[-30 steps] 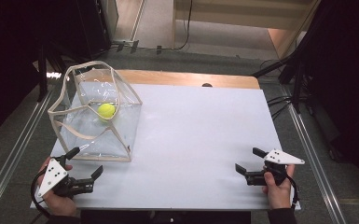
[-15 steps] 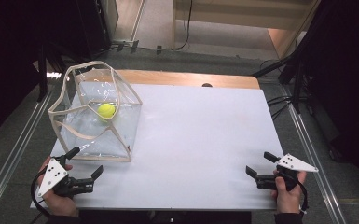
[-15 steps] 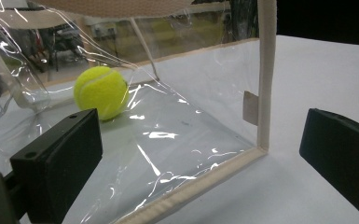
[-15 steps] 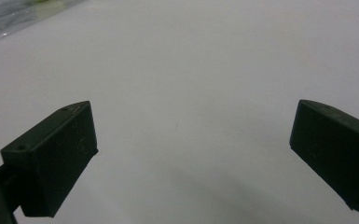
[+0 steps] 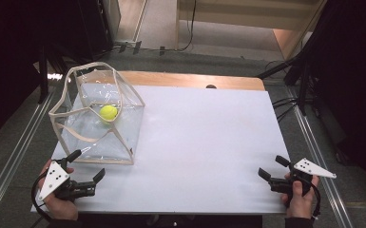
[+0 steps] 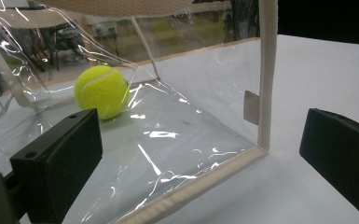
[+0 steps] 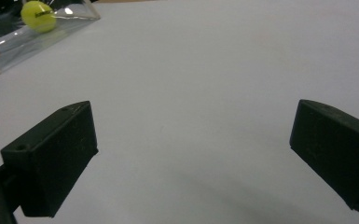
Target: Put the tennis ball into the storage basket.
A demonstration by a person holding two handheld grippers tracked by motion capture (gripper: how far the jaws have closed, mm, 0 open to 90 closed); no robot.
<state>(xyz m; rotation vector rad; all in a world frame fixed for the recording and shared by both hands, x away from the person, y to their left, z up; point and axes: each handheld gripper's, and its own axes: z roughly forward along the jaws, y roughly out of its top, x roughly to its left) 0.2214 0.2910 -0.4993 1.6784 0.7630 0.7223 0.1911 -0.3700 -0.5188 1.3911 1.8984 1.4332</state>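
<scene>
Near edge of tabletop (image 5: 204, 142): left gripper (image 5: 83, 166) held low at the near-left corner, fingers (image 6: 58, 158) spread wide, nothing between them. Right gripper (image 5: 272, 167) at the near-right corner, fingers (image 7: 51, 154) likewise wide and empty, pointing across bare white surface.

Just beyond the left gripper: clear plastic bag (image 5: 100, 128) with tan fabric edging, standing open, its near bottom seam (image 6: 191, 189) lying right in front of the left fingers. Tennis ball (image 5: 108, 112) rests inside on the bag's floor, toward the far side.

Likely step: getting hold of the bag or ball. Best approach, I judge: left gripper pinches the stiff edging at the near corner rather than the slack film, steadying the bag while the right comes in over the open rim for the ball.

Hard to make out: glare and creases in the film blur the wall positions; bag's far wall and handle loops overlap; its top is cut off in the left gripper view.
</scene>
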